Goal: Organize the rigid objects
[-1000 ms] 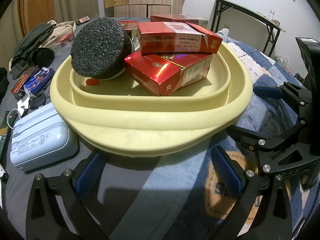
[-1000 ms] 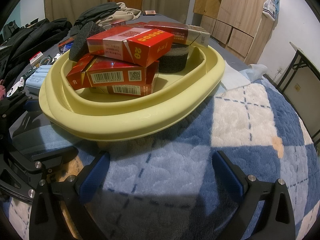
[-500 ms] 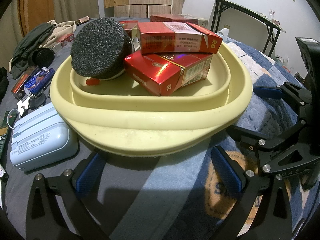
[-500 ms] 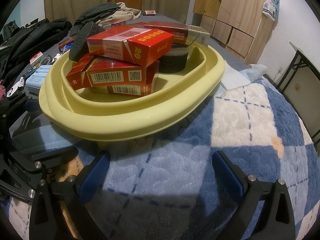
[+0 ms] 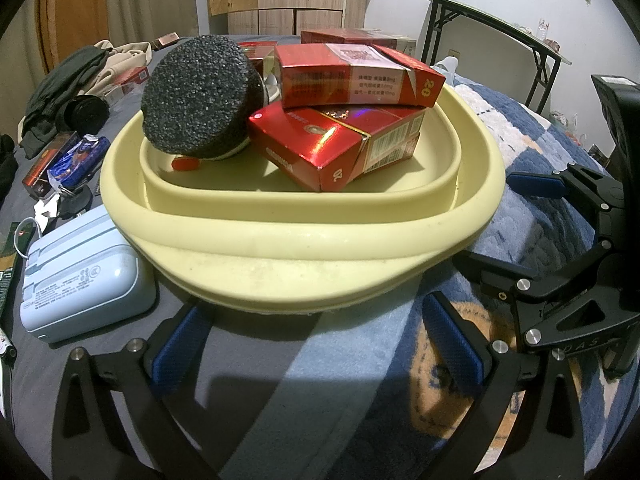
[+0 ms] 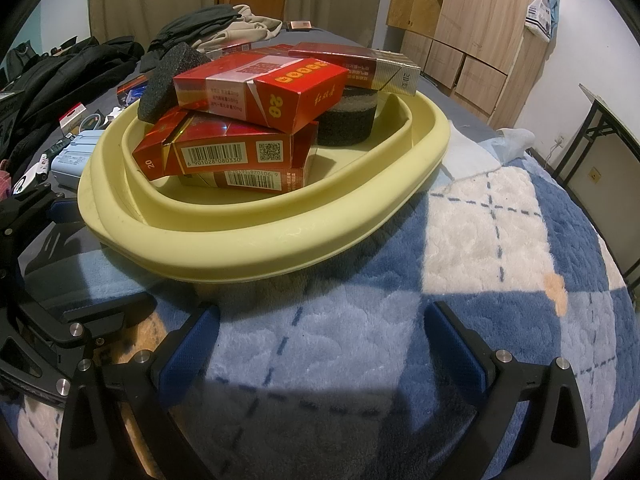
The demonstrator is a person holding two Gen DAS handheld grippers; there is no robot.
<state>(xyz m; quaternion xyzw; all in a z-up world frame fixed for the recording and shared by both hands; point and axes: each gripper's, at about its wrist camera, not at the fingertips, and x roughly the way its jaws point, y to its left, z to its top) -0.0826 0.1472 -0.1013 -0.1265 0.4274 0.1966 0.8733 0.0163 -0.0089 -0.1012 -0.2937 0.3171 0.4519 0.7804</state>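
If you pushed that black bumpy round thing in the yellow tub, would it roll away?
The black disc would probably roll or flop flat: it stands tilted on its edge in the tub, leaning by the red boxes. Its coarse, porous look suggests it is light and grippy, not slippery.

I counted one pale yellow basin [image 5: 304,240] on the bed. Inside it I made out three red cartons stacked together: a top carton [image 6: 260,88], a middle carton [image 6: 224,152] and a bottom carton [image 6: 248,178], plus one longer red-and-gold carton [image 6: 356,66] lying across the back. There were two dark foam discs, a tilted disc [image 5: 192,96] and a flat disc [image 6: 346,118]. Beside the basin I saw one light blue case [image 5: 80,280]. More red packs lay farther off; I could not count those.
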